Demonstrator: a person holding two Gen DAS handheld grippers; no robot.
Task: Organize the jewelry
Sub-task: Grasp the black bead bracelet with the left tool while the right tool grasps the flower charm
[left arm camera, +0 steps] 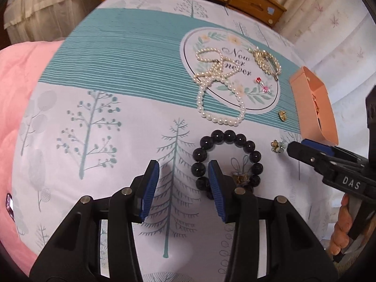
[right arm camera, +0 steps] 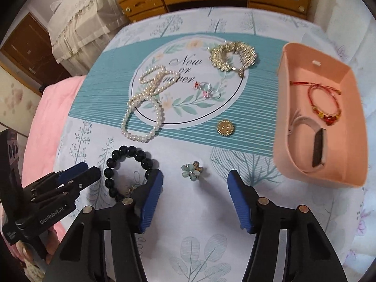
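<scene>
My right gripper, jaws wide open, has the flower brooch dead ahead between them; the left gripper sits farther off.

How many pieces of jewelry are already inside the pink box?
2 visible: a red cord bracelet toward the far end of the pink box, and a white band with a dark clasp nearer. Others may hide behind its wall.

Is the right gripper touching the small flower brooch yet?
Apart. The right wrist view shows the flower brooch lying on the cloth ahead of the open right gripper, with bare cloth between it and both fingers.
</scene>
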